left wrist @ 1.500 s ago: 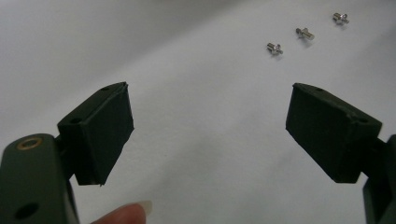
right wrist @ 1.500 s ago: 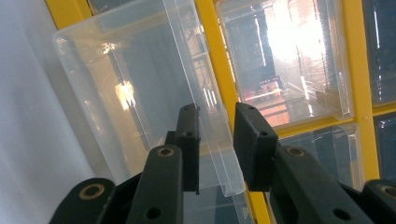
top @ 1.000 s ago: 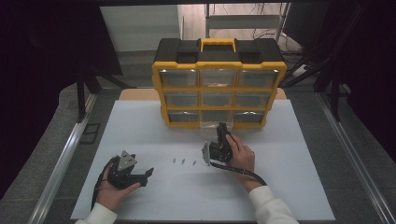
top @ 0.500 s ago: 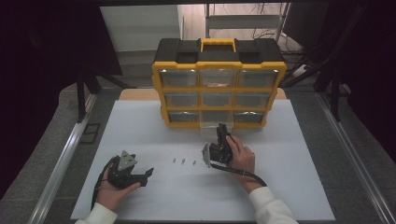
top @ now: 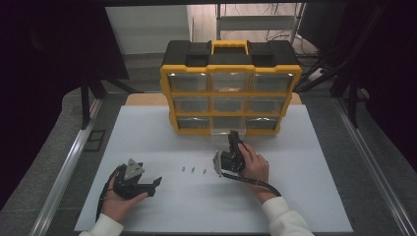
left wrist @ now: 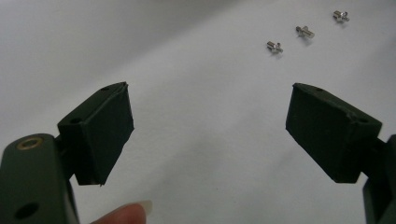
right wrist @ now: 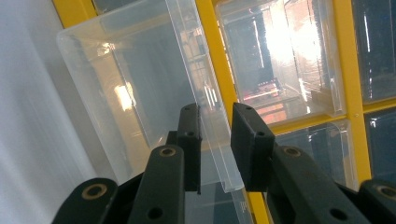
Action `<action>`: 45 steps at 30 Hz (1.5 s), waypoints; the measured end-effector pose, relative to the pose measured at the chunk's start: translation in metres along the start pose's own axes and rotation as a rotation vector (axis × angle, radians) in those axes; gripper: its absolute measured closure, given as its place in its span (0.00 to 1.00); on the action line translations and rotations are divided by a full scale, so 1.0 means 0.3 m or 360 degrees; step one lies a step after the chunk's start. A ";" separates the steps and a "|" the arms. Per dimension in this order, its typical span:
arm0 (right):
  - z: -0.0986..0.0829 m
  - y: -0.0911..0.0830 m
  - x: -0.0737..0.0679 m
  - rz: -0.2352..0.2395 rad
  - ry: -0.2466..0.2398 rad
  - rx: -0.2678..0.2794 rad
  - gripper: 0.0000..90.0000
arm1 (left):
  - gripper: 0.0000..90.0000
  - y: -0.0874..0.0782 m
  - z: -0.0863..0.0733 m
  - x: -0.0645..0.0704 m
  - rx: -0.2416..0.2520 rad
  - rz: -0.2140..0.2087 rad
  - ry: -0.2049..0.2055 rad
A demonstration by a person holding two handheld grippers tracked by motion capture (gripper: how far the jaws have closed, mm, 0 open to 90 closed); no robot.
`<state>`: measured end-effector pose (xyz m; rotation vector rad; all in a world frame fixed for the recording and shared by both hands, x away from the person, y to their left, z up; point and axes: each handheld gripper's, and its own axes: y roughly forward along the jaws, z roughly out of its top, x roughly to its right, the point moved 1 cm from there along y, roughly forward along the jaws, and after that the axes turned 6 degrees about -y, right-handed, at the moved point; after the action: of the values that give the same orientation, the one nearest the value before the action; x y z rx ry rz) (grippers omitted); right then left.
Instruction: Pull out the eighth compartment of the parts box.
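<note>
drawer (right wrist: 140,93) slightly farther out, right gripper (right wrist: 215,135) astride its lip

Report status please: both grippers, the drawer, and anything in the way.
Right gripper straddling front wall of clear drawer, jaws not fully shut. Left gripper open, empty, low over the table. Three small screws lie loose between the grippers.

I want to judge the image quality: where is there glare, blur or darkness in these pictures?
High view: dark surroundings, evenly lit white table, three screws tiny and soft. Left gripper view: the near fingers slightly blurred, screws sharper. Right gripper view: strong glare on the clear drawer and the organizer's compartment fronts, hiding their contents.
</note>
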<state>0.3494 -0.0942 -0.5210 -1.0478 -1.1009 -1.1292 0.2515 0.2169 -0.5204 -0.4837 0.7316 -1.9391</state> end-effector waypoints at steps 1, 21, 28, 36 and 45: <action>0.000 0.000 0.000 -0.0001 0.0000 0.0001 0.81 | 0.17 0.000 0.000 0.000 0.0000 0.0000 0.0000; -0.004 -0.005 -0.003 0.0001 0.0004 -0.0006 0.82 | 0.17 -0.001 -0.001 0.001 -0.0001 -0.0001 0.0004; -0.007 -0.005 -0.013 0.0011 -0.0026 -0.0016 0.82 | 0.17 0.000 0.000 0.004 0.0001 -0.0001 0.0003; 0.004 -0.019 -0.017 -0.0007 -0.0021 0.0012 0.83 | 0.17 0.000 0.000 0.001 -0.0002 -0.0001 0.0004; 0.001 -0.022 -0.004 0.0025 -0.0011 0.0003 0.80 | 0.17 0.000 0.002 0.004 -0.0002 -0.0001 0.0011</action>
<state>0.3428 -0.0945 -0.5216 -1.0578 -1.0977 -1.1124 0.2512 0.2157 -0.5200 -0.4782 0.7370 -1.9421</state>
